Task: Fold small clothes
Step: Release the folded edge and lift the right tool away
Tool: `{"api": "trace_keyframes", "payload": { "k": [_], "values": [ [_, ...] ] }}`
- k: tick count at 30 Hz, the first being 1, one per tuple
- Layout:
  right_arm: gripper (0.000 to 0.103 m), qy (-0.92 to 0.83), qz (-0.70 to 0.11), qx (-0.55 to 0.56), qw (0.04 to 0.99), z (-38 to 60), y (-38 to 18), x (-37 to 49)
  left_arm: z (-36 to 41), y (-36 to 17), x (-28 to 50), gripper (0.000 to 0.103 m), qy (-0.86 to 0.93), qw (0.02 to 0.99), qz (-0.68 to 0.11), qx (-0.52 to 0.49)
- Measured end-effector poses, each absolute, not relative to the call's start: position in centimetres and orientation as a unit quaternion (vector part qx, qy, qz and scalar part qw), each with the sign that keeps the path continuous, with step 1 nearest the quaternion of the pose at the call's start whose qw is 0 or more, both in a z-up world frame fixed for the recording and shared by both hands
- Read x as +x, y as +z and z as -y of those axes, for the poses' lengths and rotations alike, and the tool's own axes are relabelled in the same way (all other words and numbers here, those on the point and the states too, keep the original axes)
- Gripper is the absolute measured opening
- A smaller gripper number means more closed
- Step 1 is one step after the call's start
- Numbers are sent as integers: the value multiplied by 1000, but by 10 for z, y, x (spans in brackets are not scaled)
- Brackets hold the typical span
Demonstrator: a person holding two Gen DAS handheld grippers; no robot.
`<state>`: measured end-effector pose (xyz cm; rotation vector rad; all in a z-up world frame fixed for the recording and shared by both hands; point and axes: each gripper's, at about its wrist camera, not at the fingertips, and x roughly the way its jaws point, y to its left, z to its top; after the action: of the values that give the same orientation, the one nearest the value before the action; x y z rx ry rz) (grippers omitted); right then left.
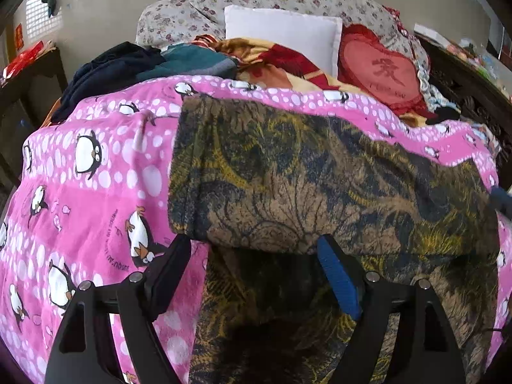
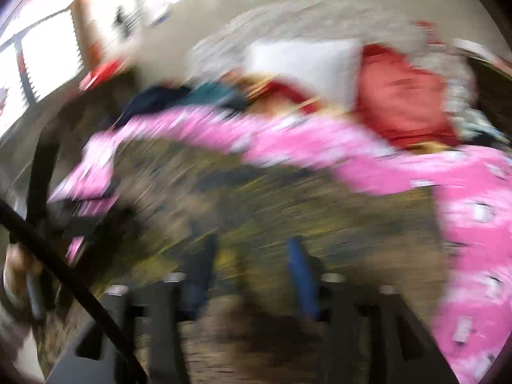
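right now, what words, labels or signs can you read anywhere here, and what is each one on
"我": one large character stitched on the red heart cushion.
Small line under that character on the cushion: too small to read.
Curved print beside a penguin on the pink blanket: upside down and too small to read for certain.
Red paper on the wall at far left: too blurred to read.
Right wrist view: motion blur, nothing legible.

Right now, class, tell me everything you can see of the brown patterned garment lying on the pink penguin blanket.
The brown patterned garment is soft, thin-looking cloth printed in brown, dark blue and yellow leaf-like shapes. It lies folded over itself on the pink penguin blanket, the upper layer forming a rounded fold edge above a lower layer nearer the camera. The left tool stands open at that fold, not gripping it. The right-wrist view is too blurred to add detail.
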<state>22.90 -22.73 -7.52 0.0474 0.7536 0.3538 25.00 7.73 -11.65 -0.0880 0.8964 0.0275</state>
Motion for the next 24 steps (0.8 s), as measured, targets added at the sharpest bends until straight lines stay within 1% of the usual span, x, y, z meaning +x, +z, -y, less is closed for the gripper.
{"api": "trace_keyframes", "payload": {
  "k": [1, 4, 5, 6, 7, 8, 9, 10, 11, 12, 13, 14, 15, 16, 19, 22, 24],
  "values": [
    [91, 113, -362, 47, 924, 255, -73, 239, -78, -115, 251, 81, 18, 901, -430, -47],
    [93, 51, -392, 87, 914, 293, -86, 267, -76, -114, 255, 81, 23, 902, -429, -47],
    [93, 50, -411, 94, 906, 298, -94, 276, -74, -114, 257, 81, 25, 902, -430, -44],
    [91, 58, -433, 100, 894, 300, -106, 286, -72, -115, 260, 81, 27, 901, -430, -43],
    [71, 66, -441, 101, 889, 298, -112, 291, -71, -116, 262, 81, 27, 900, -432, -44],
    [27, 70, -446, 92, 888, 295, -117, 294, -71, -117, 263, 81, 26, 899, -435, -46],
    [20, 59, -438, 73, 894, 294, -117, 295, -71, -119, 263, 81, 25, 898, -437, -48],
    [15, 59, -419, 61, 904, 296, -113, 292, -71, -120, 262, 81, 24, 898, -437, -48],
    [12, 61, -411, 63, 908, 300, -112, 292, -71, -122, 262, 82, 25, 898, -436, -47],
    [11, 49, -408, 59, 910, 305, -114, 295, -72, -125, 262, 85, 28, 898, -437, -46],
    [10, 31, -407, 50, 912, 309, -119, 298, -72, -131, 263, 86, 29, 895, -443, -48],
    [1, -3, -412, 36, 910, 311, -126, 302, -74, -136, 264, 86, 29, 890, -451, -56],
    [1, -39, -427, 24, 903, 316, -137, 308, -76, -139, 264, 86, 27, 888, -455, -63],
    [1, -33, -436, 46, 898, 324, -143, 310, -78, -138, 262, 86, 24, 887, -455, -69],
    [2, 16, -412, 135, 901, 344, -129, 290, -82, -127, 253, 86, 24, 892, -447, -61],
    [3, 52, -389, 102, 914, 331, -99, 257, -85, -118, 241, 86, 29, 897, -439, -52],
    [10, 89, -388, 93, 912, 314, -90, 237, -88, -115, 231, 86, 23, 897, -438, -59]
  ]
}}
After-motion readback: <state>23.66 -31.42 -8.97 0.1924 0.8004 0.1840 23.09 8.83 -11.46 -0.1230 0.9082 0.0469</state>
